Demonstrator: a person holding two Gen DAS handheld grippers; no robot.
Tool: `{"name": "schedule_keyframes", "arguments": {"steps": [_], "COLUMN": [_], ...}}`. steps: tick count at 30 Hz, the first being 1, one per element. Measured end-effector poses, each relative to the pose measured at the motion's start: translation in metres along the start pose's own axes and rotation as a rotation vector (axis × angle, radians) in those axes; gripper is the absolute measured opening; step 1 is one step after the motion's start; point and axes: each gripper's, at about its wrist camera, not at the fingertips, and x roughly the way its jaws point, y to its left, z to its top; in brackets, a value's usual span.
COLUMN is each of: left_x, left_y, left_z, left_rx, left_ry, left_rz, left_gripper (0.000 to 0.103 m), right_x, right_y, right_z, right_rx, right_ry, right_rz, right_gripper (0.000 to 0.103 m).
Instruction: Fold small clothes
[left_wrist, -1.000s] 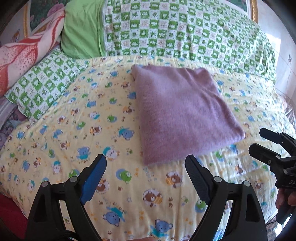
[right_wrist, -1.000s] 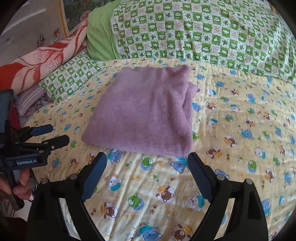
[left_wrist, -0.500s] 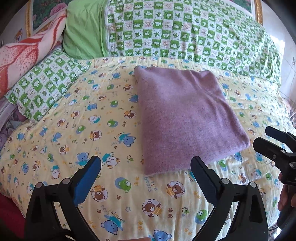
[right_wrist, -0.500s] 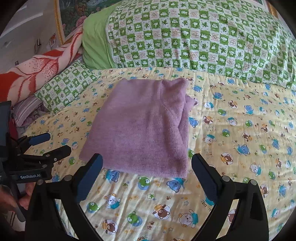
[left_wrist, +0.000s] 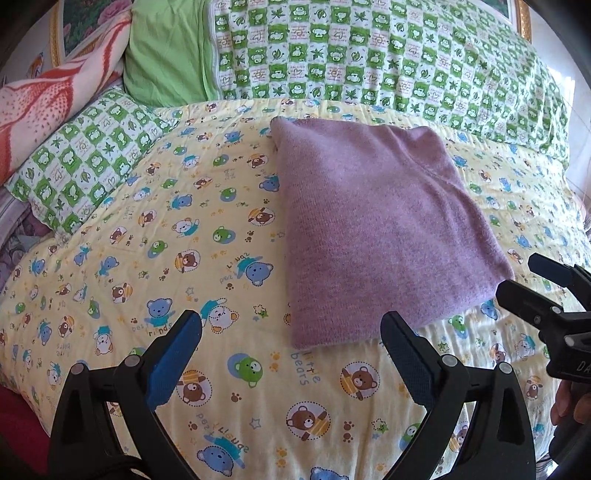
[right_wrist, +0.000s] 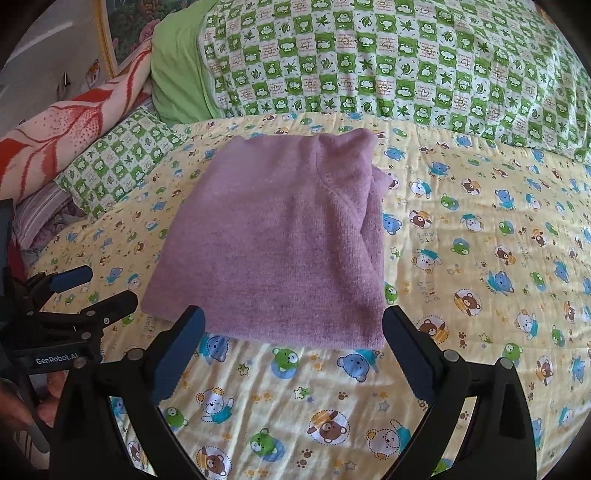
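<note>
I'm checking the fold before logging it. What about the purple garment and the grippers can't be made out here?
- Purple garment: its underside and inner layers, hidden by its own top layer in both views.
- Its near edge, right wrist view: partly behind the right gripper fingers.
- Left gripper: its handle, cut off by the left wrist view's bottom edge.
- What kind of garment it is: cannot tell.

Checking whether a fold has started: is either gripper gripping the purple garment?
No. In the right wrist view the right gripper stands open just short of the purple garment, and the left gripper beside it holds nothing.
</note>
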Motion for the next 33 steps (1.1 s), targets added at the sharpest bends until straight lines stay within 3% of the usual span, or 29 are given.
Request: {"name": "schedule_keyframes", "arguments": {"steps": [33], "left_x": [0.004], "left_y": [0.000], "left_z": [0.011], "left_rx": [0.001], "left_ry": [-0.014], "left_rz": [-0.009], "left_gripper": [0.100], "right_x": [0.004], "right_y": [0.005], "right_z": [0.017], "right_rx": [-0.023], "right_ry": [-0.014], "right_rz": [0.010], "right_gripper": [0.097]}}
